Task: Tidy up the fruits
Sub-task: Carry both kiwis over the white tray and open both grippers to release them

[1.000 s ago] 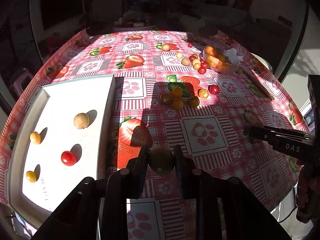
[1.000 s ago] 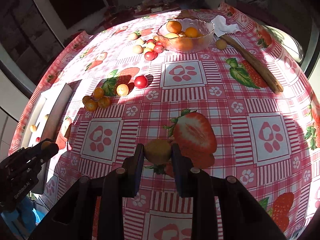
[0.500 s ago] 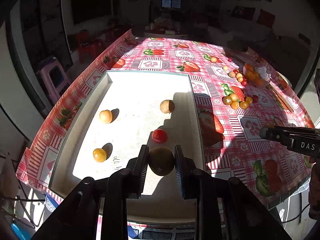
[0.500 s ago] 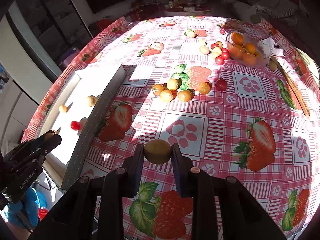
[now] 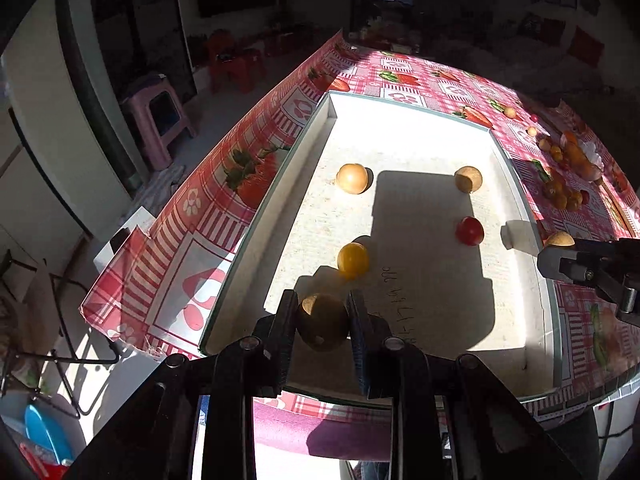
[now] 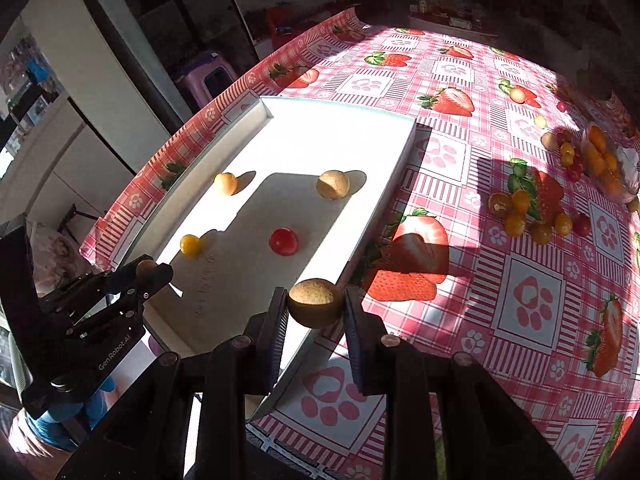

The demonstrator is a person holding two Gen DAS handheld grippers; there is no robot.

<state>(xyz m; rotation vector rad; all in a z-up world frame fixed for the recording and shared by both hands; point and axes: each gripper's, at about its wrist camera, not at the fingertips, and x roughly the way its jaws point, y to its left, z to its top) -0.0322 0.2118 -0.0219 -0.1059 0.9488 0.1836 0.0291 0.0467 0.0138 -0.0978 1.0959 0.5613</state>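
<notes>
My left gripper (image 5: 322, 322) is shut on a tan round fruit (image 5: 322, 322), held over the near left corner of the white tray (image 5: 408, 110). My right gripper (image 6: 316, 305) is shut on another tan round fruit (image 6: 316, 302), held over the tray's near right rim (image 6: 394, 172). In the tray lie a pale orange fruit (image 5: 352, 178), a tan fruit (image 5: 468, 179), a red cherry tomato (image 5: 470, 231) and a yellow tomato (image 5: 353, 260). The left gripper also shows in the right wrist view (image 6: 148, 270), and the right gripper in the left wrist view (image 5: 560, 246).
Several loose orange and red tomatoes (image 6: 524, 212) lie on the strawberry-print tablecloth (image 6: 528, 296) right of the tray. A glass bowl of orange fruit (image 6: 604, 164) stands at the far right. The table's left edge drops off next to the tray; a purple stool (image 5: 156, 120) stands beyond.
Both grippers have swung left with their fruits. The left one went from the tray's near right part to its near left corner; the right one went from the tablecloth to the tray's right rim.
</notes>
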